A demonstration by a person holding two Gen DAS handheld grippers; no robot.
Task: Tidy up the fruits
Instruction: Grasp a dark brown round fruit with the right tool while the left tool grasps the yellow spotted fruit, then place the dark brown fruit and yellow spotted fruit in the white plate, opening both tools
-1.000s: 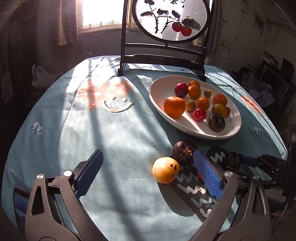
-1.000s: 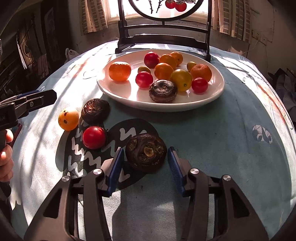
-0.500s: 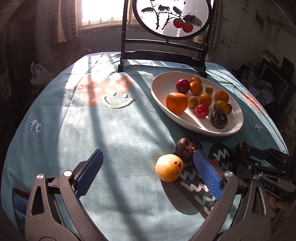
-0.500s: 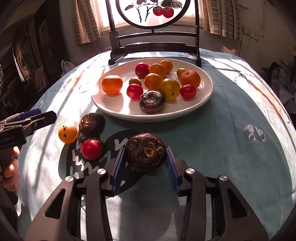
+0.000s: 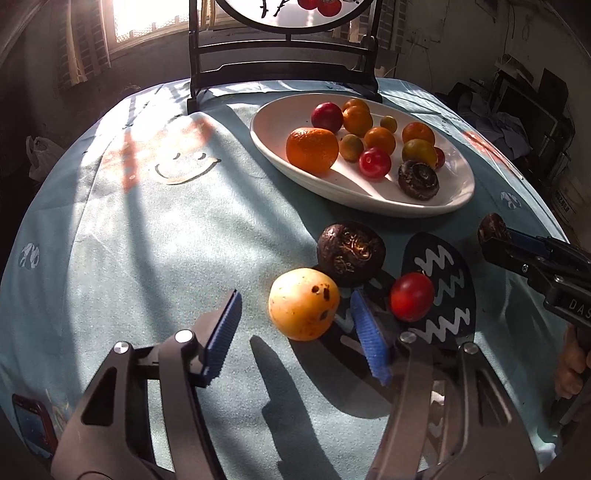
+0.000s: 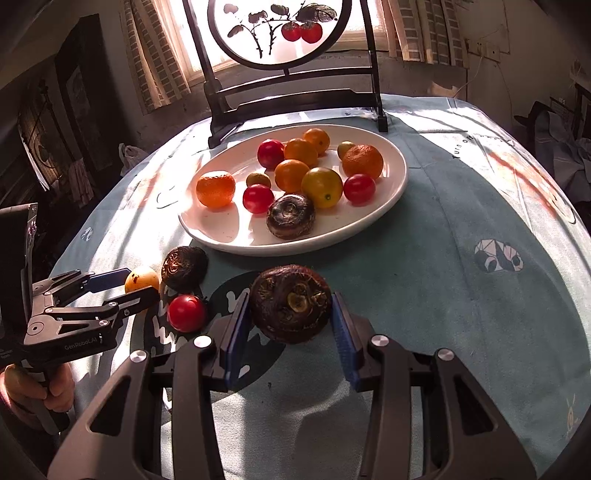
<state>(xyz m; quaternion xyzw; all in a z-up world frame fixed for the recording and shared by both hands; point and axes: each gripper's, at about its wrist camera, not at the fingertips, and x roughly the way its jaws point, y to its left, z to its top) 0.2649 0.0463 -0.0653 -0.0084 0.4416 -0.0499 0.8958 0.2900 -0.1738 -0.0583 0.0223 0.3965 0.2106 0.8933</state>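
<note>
My right gripper (image 6: 290, 325) is shut on a dark brown wrinkled fruit (image 6: 291, 302) and holds it above the cloth, near the white oval plate (image 6: 395, 184) of several oranges and tomatoes. My left gripper (image 5: 295, 325) is open, its fingers on either side of a yellow spotted fruit (image 5: 303, 314) on the cloth. A second dark fruit (image 5: 351, 253) and a red tomato (image 5: 412, 296) lie just beyond it. The left gripper also shows in the right wrist view (image 6: 122, 284), and the right gripper in the left wrist view (image 5: 495, 232).
A dark wooden stand with a round painted screen (image 6: 277, 33) rises behind the plate. The round table has a light blue cloth (image 5: 129, 240) with a black wavy patch (image 5: 439, 280). A phone (image 5: 33, 424) lies at the near left edge.
My right gripper closed on the dark fruit and lifted it toward the plate. My left gripper moved forward and right, bringing its fingers around the yellow fruit.
</note>
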